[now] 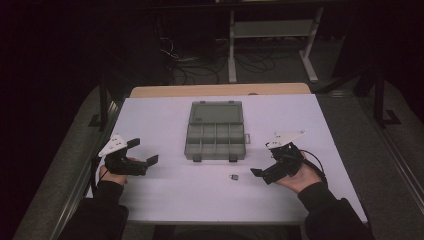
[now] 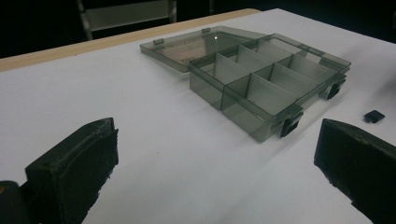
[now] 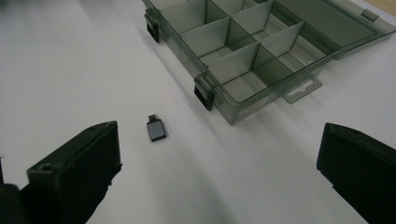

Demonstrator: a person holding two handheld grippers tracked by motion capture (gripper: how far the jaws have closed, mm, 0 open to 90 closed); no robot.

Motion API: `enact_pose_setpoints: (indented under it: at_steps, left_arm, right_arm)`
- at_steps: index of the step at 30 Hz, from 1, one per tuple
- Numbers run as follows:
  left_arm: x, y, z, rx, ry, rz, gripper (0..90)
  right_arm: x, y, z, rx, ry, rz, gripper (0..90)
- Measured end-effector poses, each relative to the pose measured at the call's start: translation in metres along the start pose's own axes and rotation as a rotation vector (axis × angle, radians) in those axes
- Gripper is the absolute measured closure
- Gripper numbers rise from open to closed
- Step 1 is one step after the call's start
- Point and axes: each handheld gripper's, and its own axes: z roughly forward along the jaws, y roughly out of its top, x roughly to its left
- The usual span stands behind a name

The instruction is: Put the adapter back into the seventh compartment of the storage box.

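Beyond the right claw (image 3: 219, 172), small adapter (image 3: 156, 129) beside open organizer box (image 3: 243, 60)

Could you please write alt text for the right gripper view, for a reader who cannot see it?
The right gripper hovers open over a white table, its black jaws flanking a small dark adapter lying just ahead. Beyond it sits an open, smoky-clear compartment box, its compartments empty and its lid folded flat.

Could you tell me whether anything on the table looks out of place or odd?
Only one thing: a small dark adapter lies loose on the white table, just in front of the open compartment box, whose compartments look empty. Nothing looks spilled or damaged.
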Motion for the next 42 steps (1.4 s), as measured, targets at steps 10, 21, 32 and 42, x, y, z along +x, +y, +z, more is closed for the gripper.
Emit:
enact_pose_setpoints:
  at_steps: [10,21,32,42]
  left_arm:
    - [0.0,0.0,0.0,-0.001,-0.002,-0.001,0.0]
    - [0.0,0.0,0.0,0.0,-0.003,0.001,0.0]
    - [-0.001,0.0,0.0,0.001,-0.004,0.002,0.0]
    - [-0.001,0.0,0.0,0.002,-0.005,0.003,0.0]
  right_arm:
    - [0.007,0.004,0.007,0.023,0.021,-0.022,0.0]
    - [0.015,0.009,0.018,0.064,0.056,-0.051,0.0]
    - [0.022,0.012,0.03,0.105,0.086,-0.078,0.0]
    - [0.027,0.014,0.04,0.128,0.111,-0.096,0.0]
